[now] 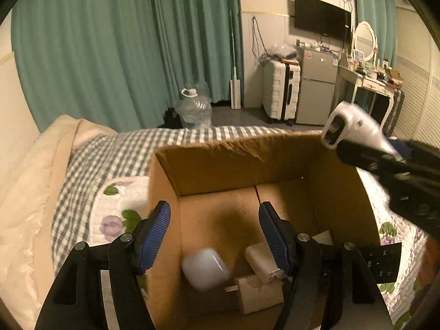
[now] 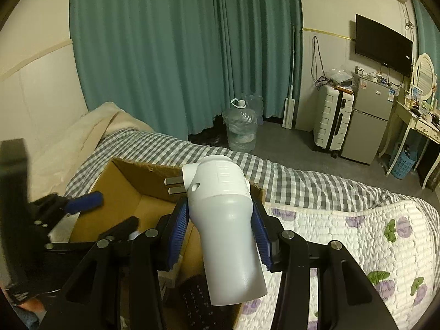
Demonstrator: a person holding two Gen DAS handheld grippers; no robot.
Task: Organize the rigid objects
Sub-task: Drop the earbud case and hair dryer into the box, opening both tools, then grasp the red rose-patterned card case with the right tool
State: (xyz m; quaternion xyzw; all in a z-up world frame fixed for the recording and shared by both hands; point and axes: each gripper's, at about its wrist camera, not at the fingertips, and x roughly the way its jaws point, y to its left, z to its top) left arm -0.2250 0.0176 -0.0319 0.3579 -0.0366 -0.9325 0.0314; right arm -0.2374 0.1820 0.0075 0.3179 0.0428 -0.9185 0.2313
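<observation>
Right gripper (image 2: 224, 233) up close, pads pinching the white plug-in unit (image 2: 225, 220) around its waist, prongs pointing left twd the box (image 2: 123, 192). Unit's in the air, about over the box's right rim.

Left gripper (image 1: 214, 236) spread wide, nothing between the pads, hanging over the box (image 1: 220, 159) interior. Down inside: a white case (image 1: 205, 268), blurred, maybe mid-drop, can't say; two small tan cartons (image 1: 261, 280) beside it. A black remote (image 1: 383, 261) lies on the quilt (image 1: 115, 214) just outside the right wall.

Step in hand, I'd judge: carrying the unit in for deposit. Next move calls for shifting it left past the rim, lowering into the free floor area, then spreading the pads. Remote looks like a later pick.

Farther back: checked blanket (image 2: 302, 181), water jug (image 2: 242, 129) on the floor, curtains (image 2: 165, 55).

Hard to read: box's near wall is cut off by the grippers in both views, right gripper smeared in left view, carton labels unreadable.
</observation>
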